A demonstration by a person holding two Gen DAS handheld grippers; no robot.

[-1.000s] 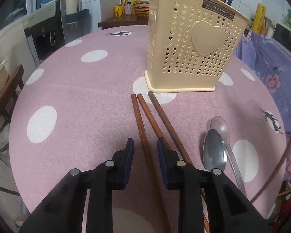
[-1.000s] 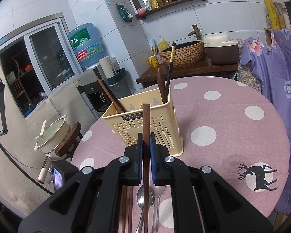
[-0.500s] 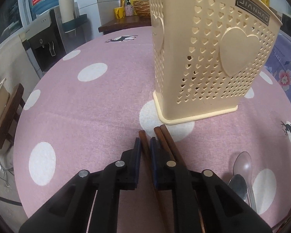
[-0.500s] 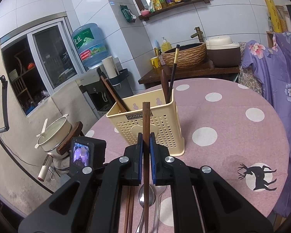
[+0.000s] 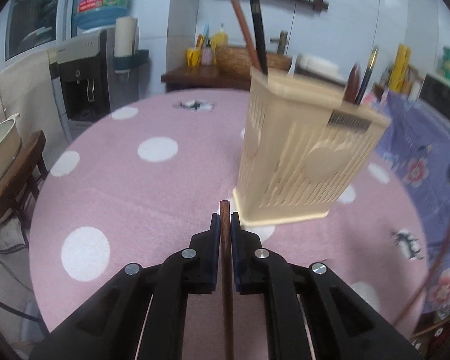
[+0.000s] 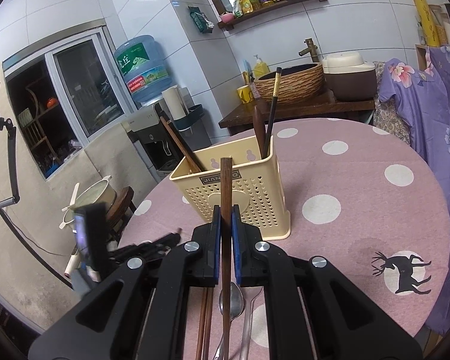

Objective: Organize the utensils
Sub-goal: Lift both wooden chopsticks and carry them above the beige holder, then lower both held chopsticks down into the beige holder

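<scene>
**Pink dotted surface, holder part filled**

Pink dotted surface [image 6: 375, 198] carries the cream holder [image 6: 240, 198], already standing several sticks. Left claw [image 5: 224, 225] and right claw [image 6: 225, 219] each pinch one brown chopstick [image 5: 225, 240]; two chopsticks [image 6: 205, 315] and two spoons [image 6: 232, 300] lie waiting

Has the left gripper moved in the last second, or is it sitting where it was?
Yes. The left gripper, now shut on a brown chopstick, has risen: the cream basket sits lower in its view and the wall shelf shows.
</scene>
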